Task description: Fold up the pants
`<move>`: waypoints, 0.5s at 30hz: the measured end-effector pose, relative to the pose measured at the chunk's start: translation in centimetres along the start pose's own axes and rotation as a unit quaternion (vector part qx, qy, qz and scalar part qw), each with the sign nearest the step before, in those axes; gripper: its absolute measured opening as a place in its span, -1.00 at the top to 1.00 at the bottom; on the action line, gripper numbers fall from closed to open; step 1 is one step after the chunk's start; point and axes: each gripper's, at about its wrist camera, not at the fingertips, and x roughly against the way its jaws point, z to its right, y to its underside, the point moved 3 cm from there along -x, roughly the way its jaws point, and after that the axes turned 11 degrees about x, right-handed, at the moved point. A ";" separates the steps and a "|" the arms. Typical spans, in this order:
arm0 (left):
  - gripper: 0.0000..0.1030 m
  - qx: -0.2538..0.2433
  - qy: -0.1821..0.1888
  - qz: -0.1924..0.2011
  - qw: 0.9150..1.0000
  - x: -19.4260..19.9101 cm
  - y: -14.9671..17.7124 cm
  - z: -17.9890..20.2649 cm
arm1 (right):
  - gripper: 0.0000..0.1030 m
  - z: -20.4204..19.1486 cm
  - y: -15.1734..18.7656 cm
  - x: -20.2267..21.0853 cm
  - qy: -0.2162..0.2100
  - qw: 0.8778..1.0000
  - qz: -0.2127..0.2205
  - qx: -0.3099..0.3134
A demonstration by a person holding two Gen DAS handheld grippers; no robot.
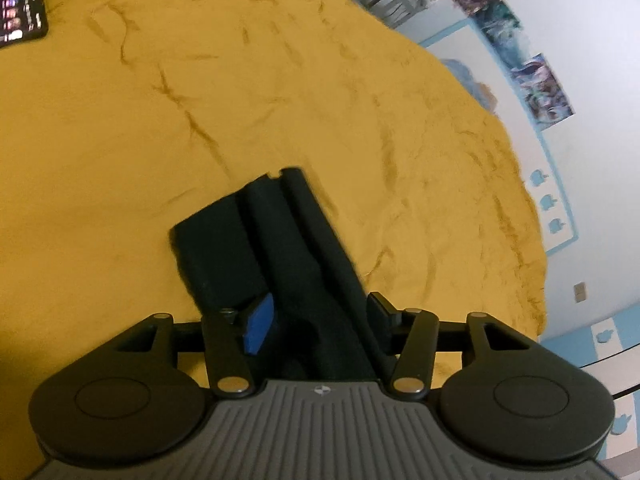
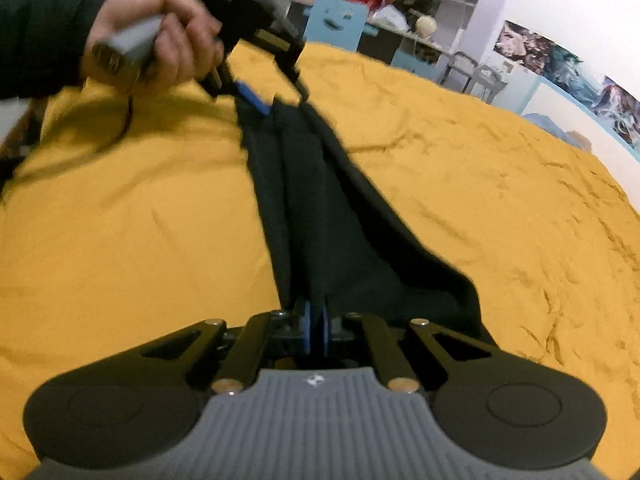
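Clamped tight at the bottom centre of its own view, the right gripper (image 2: 316, 330) pinches one end of the dark pants (image 2: 316, 200). They stretch up across the yellow bedspread (image 2: 120, 220) to the left gripper (image 2: 272, 92) at upper left. Its jaws stand apart with the cloth between them, a hand (image 2: 160, 36) holding its handle.

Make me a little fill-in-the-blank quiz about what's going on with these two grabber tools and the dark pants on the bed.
1. The pants lie on a bedspread whose colour is ____.
2. The right gripper is clamped ____ on one end of the pants.
3. The left gripper has its jaws ____, with the dark cloth passing between them.
4. The pads on the gripper fingers are coloured ____.

Missing words: yellow; shut; open; blue
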 end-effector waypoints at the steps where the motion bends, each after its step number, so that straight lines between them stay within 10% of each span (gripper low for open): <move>1: -0.18 0.000 -0.010 0.001 1.000 -0.5 0.0 0.0 | 0.97 0.1 -0.2 0.0 0.002 1.000 0.002 -0.005; 6: -0.17 0.041 -0.013 0.024 0.999 -2.4 -1.5 -0.3 | 0.86 0.5 -0.6 0.8 0.005 1.000 0.016 -0.026; 8: 0.28 0.050 -0.017 0.029 0.998 -3.0 -2.1 -0.3 | 0.83 0.5 -0.5 0.8 0.005 0.999 0.017 -0.030; 9: 1.00 0.046 -0.021 0.028 0.998 -3.2 -2.2 0.0 | 0.83 0.6 -0.4 0.7 0.005 0.999 0.017 -0.033; 15: 0.99 0.026 0.101 0.080 0.991 1.3 -3.2 0.8 | 0.78 1.5 -0.3 1.2 -0.011 0.996 0.037 -0.077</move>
